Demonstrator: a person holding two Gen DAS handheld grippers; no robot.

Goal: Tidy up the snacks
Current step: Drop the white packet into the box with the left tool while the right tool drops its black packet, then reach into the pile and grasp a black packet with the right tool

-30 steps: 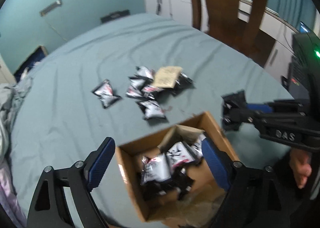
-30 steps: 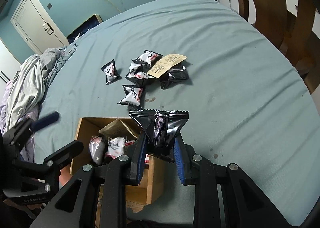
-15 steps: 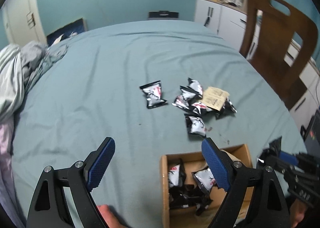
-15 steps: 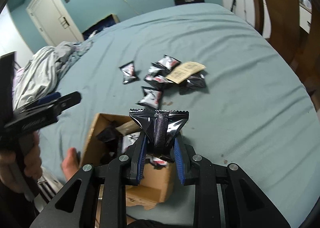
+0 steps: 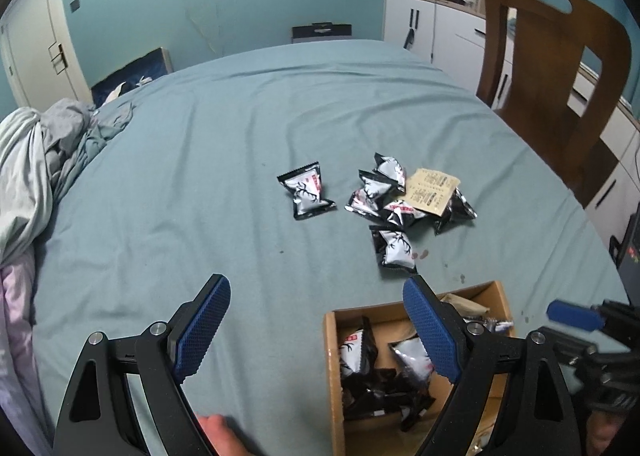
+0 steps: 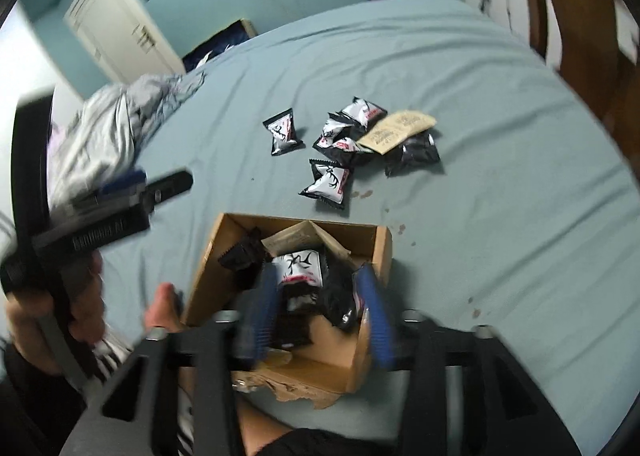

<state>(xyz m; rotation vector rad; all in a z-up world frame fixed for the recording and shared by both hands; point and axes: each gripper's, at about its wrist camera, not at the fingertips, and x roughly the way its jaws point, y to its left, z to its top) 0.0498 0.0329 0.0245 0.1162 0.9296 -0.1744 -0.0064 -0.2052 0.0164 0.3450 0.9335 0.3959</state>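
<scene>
- The cardboard box sits on the blue-sheeted bed, open at the top and holding a heap of black-and-white snack packets.
- The right gripper hangs over the near side of the box with its jaws opening; the view there is blurred, but no packet seems to be pressed between its blue pads.
- The left gripper is held to the left of the box, above bare sheet, with its jaws wide apart and nothing between them.
- Beyond the far wall of the box lies a loose cluster of packets, with a tan paper sachet resting on top of it.
- One packet lies between that cluster and the box; a single packet lies apart to the left of the cluster.
- A wooden chair stands beyond the box, at the bed's right edge.
</scene>
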